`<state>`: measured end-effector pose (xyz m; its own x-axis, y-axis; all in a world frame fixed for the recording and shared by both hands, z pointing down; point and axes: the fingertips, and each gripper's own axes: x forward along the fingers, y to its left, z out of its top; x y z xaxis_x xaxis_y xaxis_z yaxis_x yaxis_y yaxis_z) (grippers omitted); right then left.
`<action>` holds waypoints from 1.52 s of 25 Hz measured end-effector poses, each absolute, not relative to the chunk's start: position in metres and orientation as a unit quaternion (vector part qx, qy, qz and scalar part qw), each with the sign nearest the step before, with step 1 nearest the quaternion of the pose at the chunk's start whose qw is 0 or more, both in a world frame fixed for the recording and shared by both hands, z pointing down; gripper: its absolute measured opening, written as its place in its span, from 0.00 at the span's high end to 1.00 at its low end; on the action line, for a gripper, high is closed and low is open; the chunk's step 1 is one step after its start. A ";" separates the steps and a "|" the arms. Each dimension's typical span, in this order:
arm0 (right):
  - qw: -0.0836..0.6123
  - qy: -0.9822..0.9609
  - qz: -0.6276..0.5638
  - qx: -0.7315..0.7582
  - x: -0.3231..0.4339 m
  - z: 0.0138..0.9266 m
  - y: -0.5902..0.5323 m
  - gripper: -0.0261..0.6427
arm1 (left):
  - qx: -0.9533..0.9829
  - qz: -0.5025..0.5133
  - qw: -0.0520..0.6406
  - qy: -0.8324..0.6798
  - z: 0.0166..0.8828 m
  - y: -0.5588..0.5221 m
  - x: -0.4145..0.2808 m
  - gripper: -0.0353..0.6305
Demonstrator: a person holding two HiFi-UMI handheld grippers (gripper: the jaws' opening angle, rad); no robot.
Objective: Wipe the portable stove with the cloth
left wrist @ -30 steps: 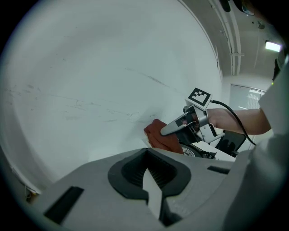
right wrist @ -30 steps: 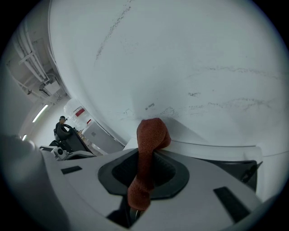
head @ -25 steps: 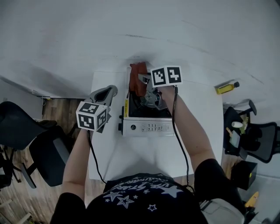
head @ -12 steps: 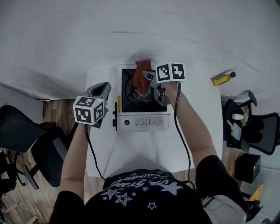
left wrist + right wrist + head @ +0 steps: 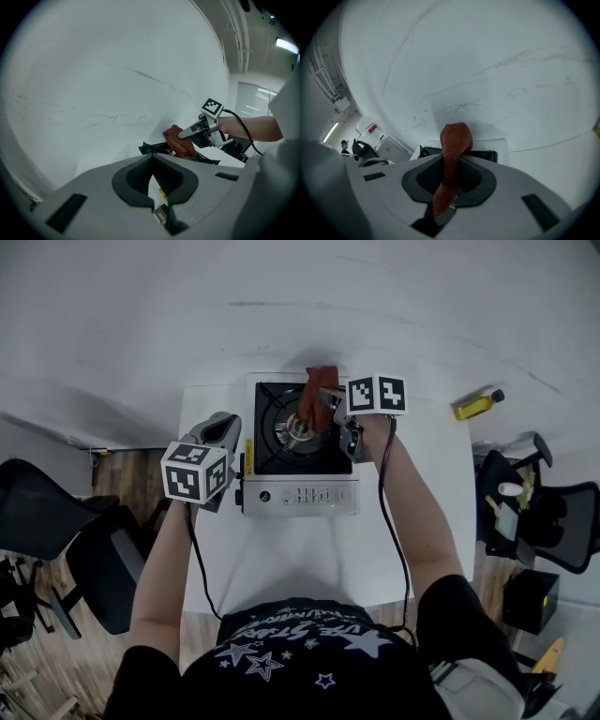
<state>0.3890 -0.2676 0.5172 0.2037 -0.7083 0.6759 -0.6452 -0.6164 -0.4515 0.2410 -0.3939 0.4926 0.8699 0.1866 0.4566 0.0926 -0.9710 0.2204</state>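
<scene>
Cloth [image 5: 312,401] swept rightward over stove [image 5: 298,496]; right tool [image 5: 328,399] clamps cloth, left tool [image 5: 225,421] closed, empty, beside stove.

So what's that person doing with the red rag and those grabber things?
A person is cleaning a portable stove that sits on a white table. The right gripper is clamped on the reddish-brown cloth and holds it over the middle of the stove's top. The left gripper waits by the stove's left side with its jaws together, holding nothing.

black star-print shirt [image 5: 300,657]; grey left tool [image 5: 226,424], black cable [image 5: 193,554]
</scene>
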 end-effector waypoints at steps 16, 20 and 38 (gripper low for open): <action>0.056 0.411 -0.449 -0.792 0.408 0.507 -0.208 0.87 | 0.964 0.244 0.090 0.065 0.482 -0.364 0.253 0.94; 0.062 0.399 -0.451 -0.796 0.412 0.511 -0.188 0.87 | 0.963 0.245 0.088 0.065 0.480 -0.355 0.258 0.94; 0.105 0.401 -0.425 -0.805 0.396 0.480 -0.150 0.87 | 0.965 0.236 0.088 0.069 0.466 -0.324 0.251 0.94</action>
<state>0.3964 -0.1496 0.4798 0.3169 -0.7345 0.6001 -0.5550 -0.6566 -0.5107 0.2509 -0.3236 0.4662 0.8789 0.1744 0.4439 0.0912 -0.9750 0.2024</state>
